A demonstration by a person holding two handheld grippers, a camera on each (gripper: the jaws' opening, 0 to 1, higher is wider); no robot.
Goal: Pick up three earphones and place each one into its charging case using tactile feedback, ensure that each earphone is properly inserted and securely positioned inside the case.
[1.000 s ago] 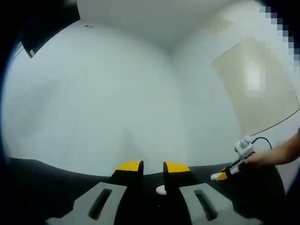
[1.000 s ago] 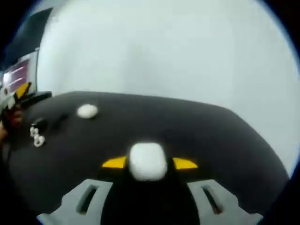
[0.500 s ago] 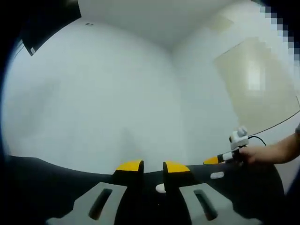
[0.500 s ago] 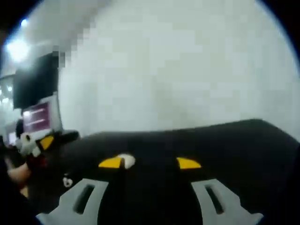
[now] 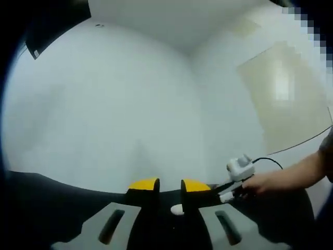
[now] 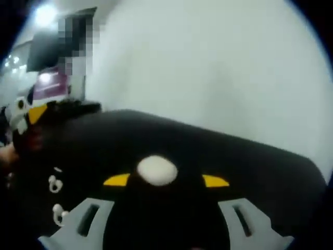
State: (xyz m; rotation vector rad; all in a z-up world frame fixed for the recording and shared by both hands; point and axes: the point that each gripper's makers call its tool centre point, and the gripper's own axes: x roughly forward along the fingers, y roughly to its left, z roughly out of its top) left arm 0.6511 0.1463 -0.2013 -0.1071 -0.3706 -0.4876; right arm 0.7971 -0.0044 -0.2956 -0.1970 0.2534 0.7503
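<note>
My right gripper [image 6: 166, 180] stands open above the black table [image 6: 250, 172]. A white oval charging case [image 6: 156, 170] lies centred just past its yellow tips, untouched by either jaw. Two small white earphones [image 6: 53, 182] [image 6: 60, 212] lie on the table at the lower left. My left gripper [image 5: 170, 185] hangs low over the table [image 5: 62, 198], its jaws a narrow gap apart with nothing between the tips. Beyond it lies a white case [image 5: 177, 209], partly hidden by the right jaw. In the left gripper view the right gripper [image 5: 225, 197] reaches in from the right, held by a hand [image 5: 260, 182]. In the right gripper view the left gripper [image 6: 28, 112] shows at the far left.
A plain white wall rises behind the table in both views. A lit screen [image 6: 49, 86] stands at the back left of the right gripper view. A black cable [image 5: 270, 161] trails from the right gripper. The table's far edge curves across the left gripper view.
In the left gripper view the right gripper rose off a white case, then came down further left and nearer. The right gripper view swung round; a case again sits ahead of its jaws. The left gripper held still.
</note>
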